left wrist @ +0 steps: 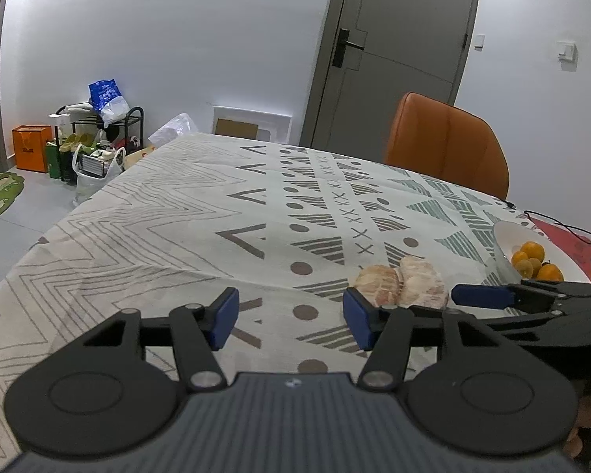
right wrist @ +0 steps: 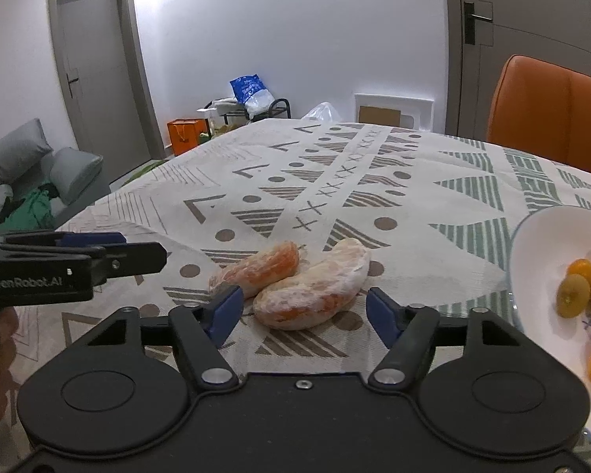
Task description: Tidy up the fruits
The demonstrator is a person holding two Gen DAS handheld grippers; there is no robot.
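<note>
While the white bowl (right wrist: 539, 244) of small oranges (right wrist: 581, 270) is cut off at the right edge, two wrapped fruit segments lie touching on the patterned tablecloth (right wrist: 374, 181). Right gripper (right wrist: 303, 309) is partly open around the near segment (right wrist: 315, 291), pads clear. Left gripper (left wrist: 291, 317) is part open, empty, left of the far segment (right wrist: 260, 266). Orange chair (right wrist: 551, 106) behind.

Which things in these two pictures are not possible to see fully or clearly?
- White bowl: right wrist view, cut by the right edge, so its small fruits cannot be counted.
- Far wrapped fruit piece: partly behind the near piece.
- Left gripper: right wrist view, only side-on, cut by the left edge.
</note>
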